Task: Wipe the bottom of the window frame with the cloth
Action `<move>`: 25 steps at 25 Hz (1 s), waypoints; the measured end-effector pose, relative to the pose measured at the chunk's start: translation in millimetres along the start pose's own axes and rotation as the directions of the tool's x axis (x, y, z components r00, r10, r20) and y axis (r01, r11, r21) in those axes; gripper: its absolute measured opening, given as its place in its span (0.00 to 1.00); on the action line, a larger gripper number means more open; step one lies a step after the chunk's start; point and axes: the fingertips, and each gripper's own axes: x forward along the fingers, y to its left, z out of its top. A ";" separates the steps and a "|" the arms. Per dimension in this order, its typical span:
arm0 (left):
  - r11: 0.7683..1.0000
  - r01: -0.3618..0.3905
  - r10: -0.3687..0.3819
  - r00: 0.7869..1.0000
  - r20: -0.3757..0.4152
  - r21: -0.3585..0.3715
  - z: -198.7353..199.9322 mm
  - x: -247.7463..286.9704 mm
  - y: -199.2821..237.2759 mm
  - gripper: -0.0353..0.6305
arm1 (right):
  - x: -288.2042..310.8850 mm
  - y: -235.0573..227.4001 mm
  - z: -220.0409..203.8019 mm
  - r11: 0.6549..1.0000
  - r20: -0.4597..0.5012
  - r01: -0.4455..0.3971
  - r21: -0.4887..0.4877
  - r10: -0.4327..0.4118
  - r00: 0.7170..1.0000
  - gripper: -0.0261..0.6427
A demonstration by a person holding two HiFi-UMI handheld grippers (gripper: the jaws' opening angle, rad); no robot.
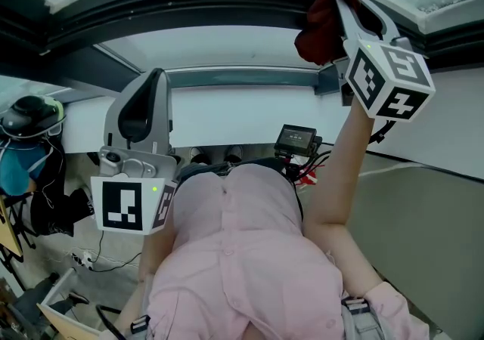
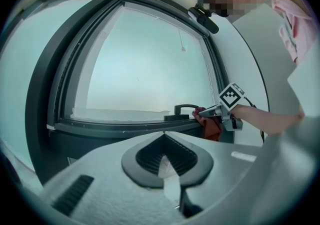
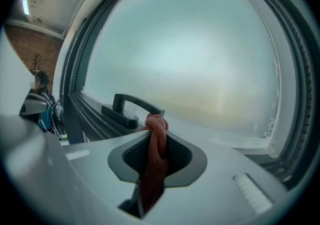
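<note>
Tightly pinched between the pads of the right gripper [image 3: 157, 141]: a red cloth [image 3: 156, 131], twisted into a rope, its top knot poking past the fingertips and its tail hanging below. Held up at the right end of the window handle [image 3: 131, 109], close against it; touching or not, hard to tell. Carried on an outstretched bare arm [image 1: 340, 180], marker cube [image 1: 389, 78] toward the head camera. Well left of the handle and lower, the left gripper [image 2: 161, 161]: jaws closed together, nothing between them, aimed at the pane. Directly under the handle, the dark bottom rail of the window frame [image 2: 125, 126], running off to both sides. Behind the handle, pale frosted glass [image 3: 200, 54]. Far below the handle, a pink shirt [image 1: 242, 255].
</note>
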 end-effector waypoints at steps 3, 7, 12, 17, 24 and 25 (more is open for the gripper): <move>1.000 -0.002 0.002 1.000 -0.004 -0.001 -1.0 2.0 -1.5 0.05 | -0.9 -2.8 -0.8 1.000 0.004 -0.006 0.007 0.006 1.000 0.13; 1.000 0.000 0.000 1.000 -0.007 -0.003 -1.1 3.8 -5.1 0.05 | -2.2 -4.8 -1.2 1.000 0.007 -0.012 0.010 0.012 1.000 0.13; 1.000 -0.001 0.001 1.000 -0.009 0.000 -2.0 6.3 -8.5 0.05 | -4.8 -14.9 -4.7 1.000 0.011 0.002 0.021 -0.002 1.000 0.13; 1.000 0.002 -0.002 1.000 -0.006 0.005 -1.5 8.4 -13.4 0.05 | -5.2 -17.1 -5.6 1.000 0.023 -0.001 0.021 0.000 1.000 0.13; 1.000 -0.002 0.002 1.000 -0.004 0.007 0.7 7.7 -17.3 0.05 | -6.1 -16.1 -5.1 1.000 0.032 0.001 -0.012 0.000 0.999 0.13; 1.000 -0.003 0.003 1.000 -0.002 0.009 1.5 7.3 -17.5 0.05 | -6.1 -16.1 -4.9 1.000 0.032 0.001 -0.014 0.000 0.999 0.13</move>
